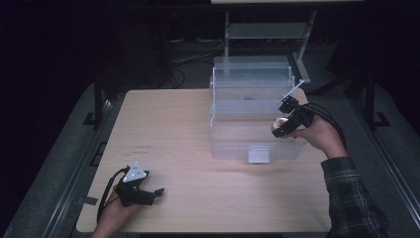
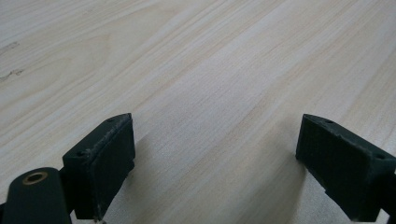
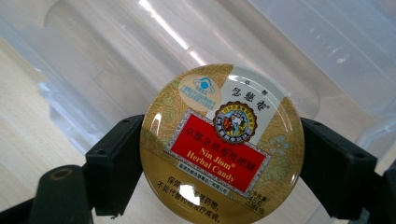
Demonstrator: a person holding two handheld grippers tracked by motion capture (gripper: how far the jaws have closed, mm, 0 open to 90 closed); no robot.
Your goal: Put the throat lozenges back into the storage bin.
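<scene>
Carrying candy tin (image 3: 222,142), clamped in right gripper (image 1: 282,127), toward clear storage box (image 1: 252,99); next, lowering inside and releasing. Left gripper (image 2: 215,154) agape, empty, resting on desk (image 1: 168,129).

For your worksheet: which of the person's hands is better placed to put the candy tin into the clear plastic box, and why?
Right. The right gripper already clamps the round candy tin and hovers at the clear plastic box. The left gripper, jaws open and holding nothing, rests low on the table, far from the box.

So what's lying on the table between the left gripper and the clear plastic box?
Nothing: in the high view, bare table runs from the left gripper to the clear plastic box.
</scene>
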